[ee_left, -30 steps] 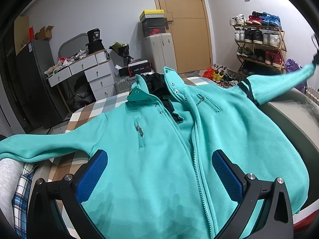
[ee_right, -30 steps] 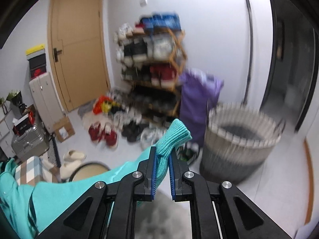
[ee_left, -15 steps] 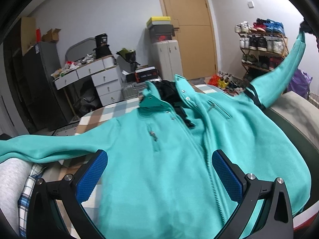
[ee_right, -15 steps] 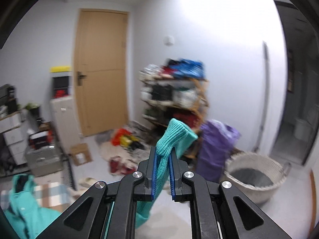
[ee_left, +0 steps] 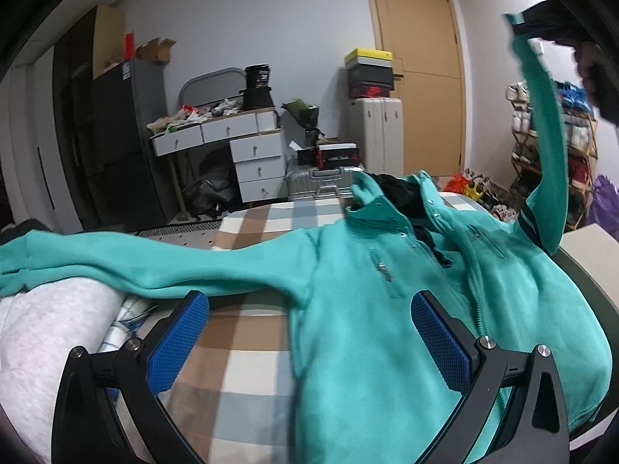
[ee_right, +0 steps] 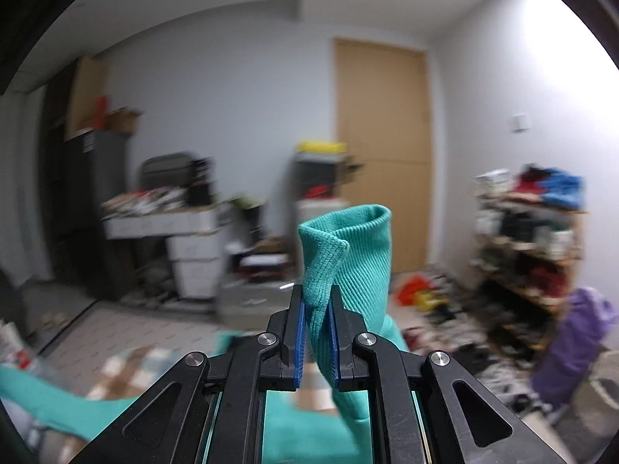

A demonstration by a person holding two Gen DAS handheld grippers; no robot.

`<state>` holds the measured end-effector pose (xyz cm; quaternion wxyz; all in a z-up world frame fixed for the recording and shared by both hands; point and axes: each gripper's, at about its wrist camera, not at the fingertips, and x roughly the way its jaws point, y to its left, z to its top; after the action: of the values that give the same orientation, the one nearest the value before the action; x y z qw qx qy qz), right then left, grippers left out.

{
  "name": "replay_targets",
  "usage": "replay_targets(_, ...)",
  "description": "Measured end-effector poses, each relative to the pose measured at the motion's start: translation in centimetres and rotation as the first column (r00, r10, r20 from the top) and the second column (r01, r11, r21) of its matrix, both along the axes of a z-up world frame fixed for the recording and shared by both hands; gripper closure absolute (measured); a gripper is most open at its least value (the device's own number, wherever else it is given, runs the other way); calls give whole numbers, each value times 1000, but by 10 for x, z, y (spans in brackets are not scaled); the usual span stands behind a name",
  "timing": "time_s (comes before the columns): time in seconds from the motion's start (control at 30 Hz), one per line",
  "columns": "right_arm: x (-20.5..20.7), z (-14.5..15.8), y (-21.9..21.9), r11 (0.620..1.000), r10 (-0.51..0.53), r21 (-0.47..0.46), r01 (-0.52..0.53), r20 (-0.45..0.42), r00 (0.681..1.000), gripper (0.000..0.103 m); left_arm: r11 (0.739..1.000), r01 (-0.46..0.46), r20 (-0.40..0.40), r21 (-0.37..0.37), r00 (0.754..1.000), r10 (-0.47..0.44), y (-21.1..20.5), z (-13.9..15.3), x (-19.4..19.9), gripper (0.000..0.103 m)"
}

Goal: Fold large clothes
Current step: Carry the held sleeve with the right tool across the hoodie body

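Note:
A teal zip jacket (ee_left: 387, 309) lies front up on a checked cloth (ee_left: 247, 359), collar toward the far side. Its one sleeve (ee_left: 96, 259) stretches flat to the left. The other sleeve (ee_left: 549, 147) rises steeply at the right, lifted by its ribbed cuff (ee_right: 348, 255). My right gripper (ee_right: 317, 332) is shut on that cuff and shows high at the top right of the left wrist view as a dark shape (ee_left: 541, 27). My left gripper (ee_left: 309, 332) hovers open over the jacket's lower hem, blue pads (ee_left: 182, 336) wide apart with nothing between them.
A grey-white bundle (ee_left: 46, 340) lies at the left by the checked cloth. Behind stand a drawer desk (ee_left: 232, 147), a silver suitcase (ee_left: 321, 185), a white case (ee_left: 375, 131), a wooden door (ee_left: 418, 77) and a shoe rack (ee_left: 553, 147). A purple bag (ee_right: 572, 344) stands at the right.
My right gripper swung the cuff up and to the left, so the sleeve went from level to steeply raised. The left gripper shifted left along the hem, staying open.

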<state>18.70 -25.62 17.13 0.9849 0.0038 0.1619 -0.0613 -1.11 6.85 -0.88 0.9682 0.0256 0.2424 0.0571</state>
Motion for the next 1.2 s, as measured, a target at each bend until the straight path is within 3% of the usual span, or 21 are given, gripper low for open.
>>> replay_targets(0.13, 33, -45, 77, 986, 166, 39, -163, -80, 983, 93, 999, -22, 12, -41, 1000, 23, 18, 3, -4, 1)
replay_targets(0.23, 58, -104, 137, 957, 288, 89, -277, -167, 943, 93, 997, -30, 20, -73, 999, 32, 28, 5, -4, 1)
replay_targets(0.3, 67, -145, 171, 936, 348, 135, -324, -228, 910, 93, 995, -41, 28, -91, 999, 44, 33, 6, -4, 1)
replay_targets(0.43, 77, -258, 227, 907, 420, 225, -357, -397, 816, 93, 993, -26, 25, -116, 999, 29, 34, 5, -1, 1)
replay_targets(0.57, 67, -331, 256, 903, 430, 237, -359, -503, 750, 92, 994, -12, 47, -109, 999, 17, 32, 8, -4, 1)
replay_targets(0.67, 65, -359, 273, 897, 439, 230, -377, -548, 712, 81, 994, -7, 58, -112, 998, 13, 32, 9, -4, 1)
replay_targets(0.73, 66, -360, 273, 892, 452, 258, -372, -559, 695, 76, 992, -1, 57, -124, 998, 8, 35, 8, -4, 1)
replay_targets(0.87, 69, -341, 249, 822, 567, 426, -379, -548, 615, 34, 986, 5, 59, -167, 998, 5, 44, 9, -8, 1)
replay_targets(0.93, 66, -320, 218, 773, 621, 487, -406, -455, 638, 22, 980, 3, 64, -197, 998, 10, 48, 10, -10, 1)
replay_targets(0.97, 62, -309, 204, 777, 617, 472, -416, -440, 653, 9, 978, 6, 65, -210, 998, 8, 50, 10, -11, 1)
replay_targets(1.0, 60, -301, 189, 787, 606, 452, -421, -432, 668, 8, 977, 8, 64, -214, 998, 6, 49, 10, -11, 1)
replay_targets(1.1, 65, -274, 130, 833, 526, 404, -378, -368, 766, 5, 978, 5, 58, -208, 998, 7, 46, 9, -7, 1)
replay_targets(1.2, 78, -259, 79, 941, 302, 271, -204, -396, 867, 3, 978, 13, 32, -206, 999, -7, 40, 6, 0, 1)
